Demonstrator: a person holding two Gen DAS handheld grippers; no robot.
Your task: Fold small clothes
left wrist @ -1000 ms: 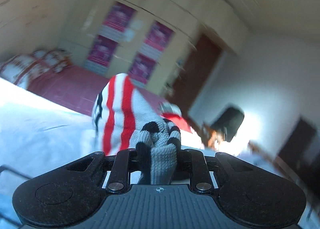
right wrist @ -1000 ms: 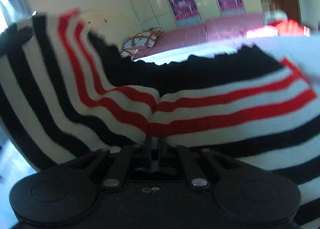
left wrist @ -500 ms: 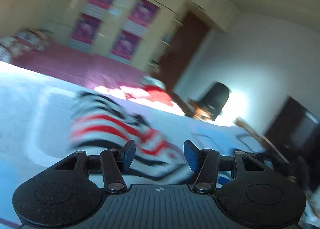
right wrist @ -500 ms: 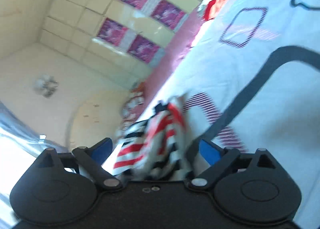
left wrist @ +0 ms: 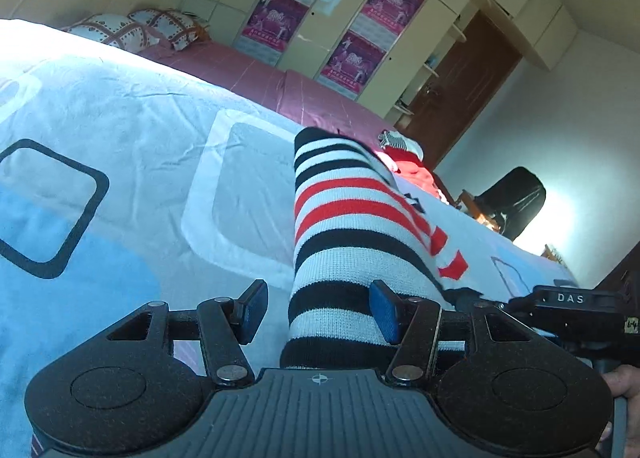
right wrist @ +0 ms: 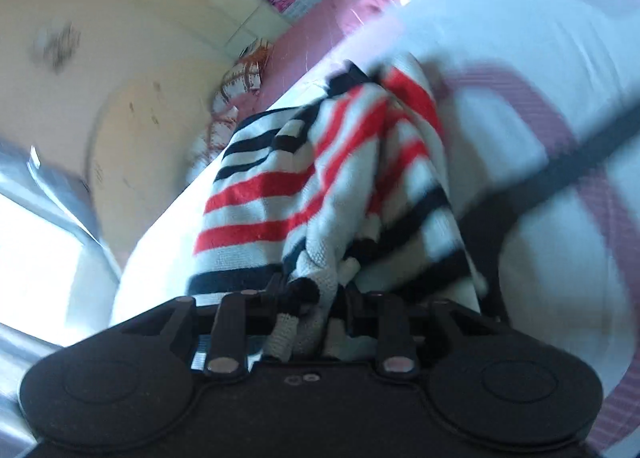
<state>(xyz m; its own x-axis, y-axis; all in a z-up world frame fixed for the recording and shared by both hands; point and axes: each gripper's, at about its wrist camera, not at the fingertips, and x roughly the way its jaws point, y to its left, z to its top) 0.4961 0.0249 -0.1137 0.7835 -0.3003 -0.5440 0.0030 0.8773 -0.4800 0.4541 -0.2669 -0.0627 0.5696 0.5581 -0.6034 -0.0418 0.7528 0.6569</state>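
Left-wrist view, left to right. A bedspread, pale blue and white with rounded-square outlines in black and white, covers the near bed and fills the left and centre of the frame. Behind it lies a second bed under a pink sheet, with two patterned pillows at its head against a cream wall. Farther right stands a cream wardrobe carrying four magenta posters, then a brown door, a white wall, and a dark chair beside a bright light patch. A red and white garment lies at the far edge of the near bed.

The striped sweater, knitted in white, black and red bands, rests flat on the bedspread and runs from the camera toward the far edge. The left gripper stands released: its blue-padded fingers are spread, one over bare bedspread, the other just at the garment's edge, neither pressing it. At the right margin a black tool body marked "DAS" and part of a hand are visible.

Right-wrist view (motion-blurred). The right gripper has just been closing; its jaws are clenched on a bunched fold of the striped sweater, which drapes away over the bedspread. The pillows, pink sheet and posters appear beyond, upper centre.
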